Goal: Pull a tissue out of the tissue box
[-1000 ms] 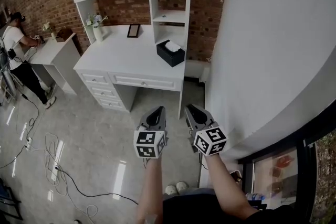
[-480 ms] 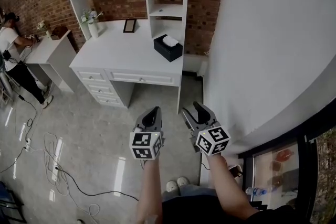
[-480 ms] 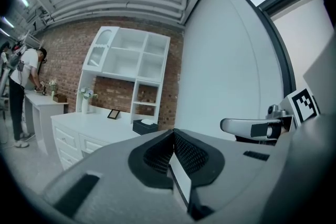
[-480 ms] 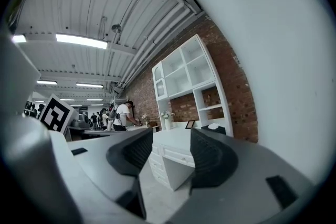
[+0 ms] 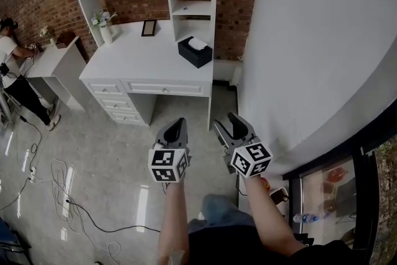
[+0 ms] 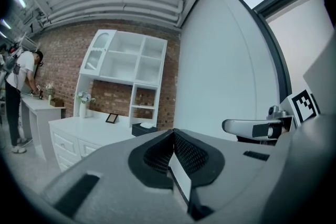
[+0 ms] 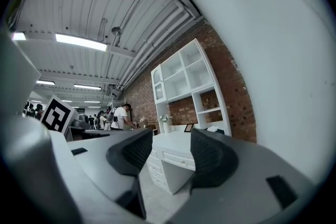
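The tissue box [image 5: 194, 54], black with a white tissue [image 5: 197, 43] standing out of its top, sits at the back right corner of the white worktop [image 5: 139, 62], just below the open shelves of the white shelf unit [image 5: 189, 6] against the brick wall [image 5: 141, 2]. Both tools hang in the air over the floor [image 5: 105, 152], well short of the worktop and well apart from the box, side by side and pointing toward it. The left tool [image 5: 177, 123] is closed: in the left gripper view its two ribbed pads meet along one line with nothing caught between them. The right tool [image 5: 232, 118] has just been opening its jaws, and in the right gripper view they stand wide apart with only the distant worktop and floor showing through the gap; it grips nothing. A vase of flowers [image 5: 102, 25] and a small picture frame [image 5: 148, 28] stand on the worktop to the left of the box. A person [image 5: 13, 71] stands at a side table [image 5: 53, 62] at far left, and cables [image 5: 65, 192] trail across the floor.
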Demonstrator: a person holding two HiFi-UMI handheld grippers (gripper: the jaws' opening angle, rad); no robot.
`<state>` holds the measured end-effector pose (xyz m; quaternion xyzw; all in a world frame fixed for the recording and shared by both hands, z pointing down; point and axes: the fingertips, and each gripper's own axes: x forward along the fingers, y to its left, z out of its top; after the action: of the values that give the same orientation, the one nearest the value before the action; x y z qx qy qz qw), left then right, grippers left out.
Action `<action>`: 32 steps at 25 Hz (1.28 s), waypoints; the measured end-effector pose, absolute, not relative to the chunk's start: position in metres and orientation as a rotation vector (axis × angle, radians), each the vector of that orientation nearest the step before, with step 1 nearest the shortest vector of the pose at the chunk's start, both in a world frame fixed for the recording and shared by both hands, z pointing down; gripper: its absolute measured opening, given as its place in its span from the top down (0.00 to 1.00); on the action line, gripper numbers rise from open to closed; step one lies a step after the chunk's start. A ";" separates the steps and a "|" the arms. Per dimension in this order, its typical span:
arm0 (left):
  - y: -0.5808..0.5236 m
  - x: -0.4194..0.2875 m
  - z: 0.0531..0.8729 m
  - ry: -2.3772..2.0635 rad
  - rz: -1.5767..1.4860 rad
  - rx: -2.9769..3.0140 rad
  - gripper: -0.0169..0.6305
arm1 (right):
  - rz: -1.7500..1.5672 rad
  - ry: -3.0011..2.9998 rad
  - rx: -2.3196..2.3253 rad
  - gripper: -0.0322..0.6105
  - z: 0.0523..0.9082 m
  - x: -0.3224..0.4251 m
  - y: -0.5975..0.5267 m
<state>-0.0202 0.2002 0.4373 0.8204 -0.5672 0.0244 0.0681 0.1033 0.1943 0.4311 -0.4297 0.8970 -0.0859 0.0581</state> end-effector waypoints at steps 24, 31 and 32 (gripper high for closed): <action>0.082 -0.026 0.417 -1.702 0.055 2.620 0.96 | -0.122 2.645 -1.303 0.63 0.414 0.097 0.085; -0.020 -0.043 0.432 -1.695 0.097 2.596 0.96 | -0.147 2.662 -1.325 0.63 0.420 0.079 -0.024; -0.035 -0.048 0.434 -1.693 0.103 2.589 0.96 | -0.158 2.668 -1.328 0.63 0.422 0.075 -0.041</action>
<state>-0.0479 -0.0353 0.4345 0.8362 -0.5469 0.0334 0.0233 0.0753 -0.0410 0.4221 -0.4435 0.8912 -0.0529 0.0786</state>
